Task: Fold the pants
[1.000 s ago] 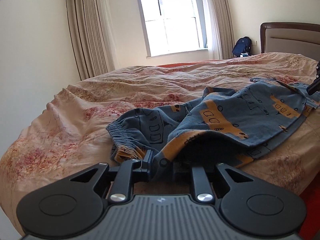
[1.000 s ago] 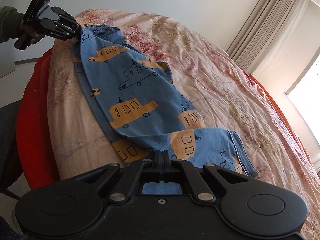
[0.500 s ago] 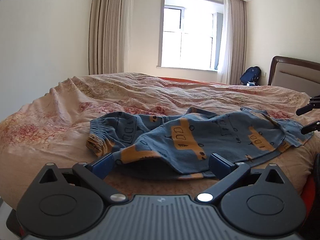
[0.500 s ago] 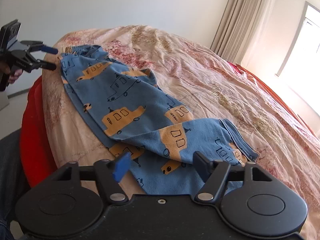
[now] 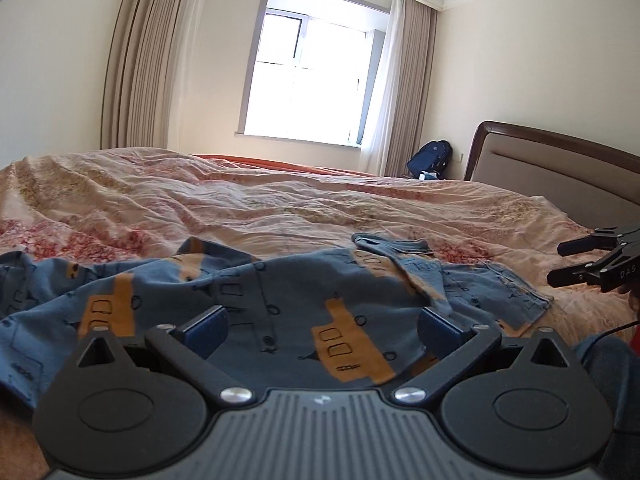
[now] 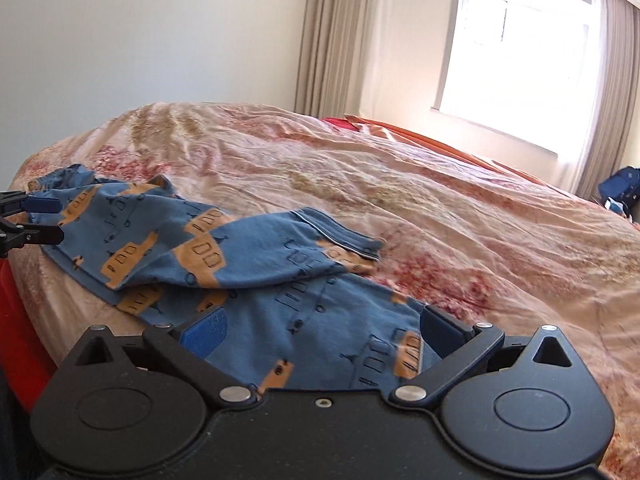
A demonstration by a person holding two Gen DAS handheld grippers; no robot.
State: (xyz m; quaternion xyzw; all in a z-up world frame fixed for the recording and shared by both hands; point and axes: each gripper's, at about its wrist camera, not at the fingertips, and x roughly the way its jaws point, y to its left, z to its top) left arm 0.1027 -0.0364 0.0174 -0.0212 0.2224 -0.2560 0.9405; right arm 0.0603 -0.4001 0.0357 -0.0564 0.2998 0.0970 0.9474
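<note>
Since a second ago both tools have let go of the pants (image 6: 256, 264) and drawn back from them: the left tool (image 5: 322, 326) and the right tool (image 6: 320, 330), each clamped on blue cloth then, have just been opening, and now we see their jaws spread wide with nothing pinched, the fabric lying loose beyond the blue pads (image 6: 206, 330).

The pants, blue with orange bus prints, lie rumpled along the near edge of the bed, on a floral peach quilt (image 6: 400, 176), one part folded loosely over another. Nothing stands between either tool and the cloth.

Around the bed we see a bright window (image 5: 312, 80) with beige curtains (image 5: 138, 64) on both sides, plain pale walls, and an orange sheet (image 6: 440, 144) showing at the far edge of the quilt.

From the left wrist we see the padded headboard (image 5: 560, 172) with its dark wooden frame and a dark blue backpack (image 5: 430, 160) in the corner by it; the right tool shows at the right edge, its fingers parted over the quilt past the hem end of the pants. From the right wrist we see the gathered waistband end of the pants, with the left tool's parted fingers just beside it at the left edge, and something red (image 6: 16, 320) below the bed's near edge; the backpack barely shows at the far right.
</note>
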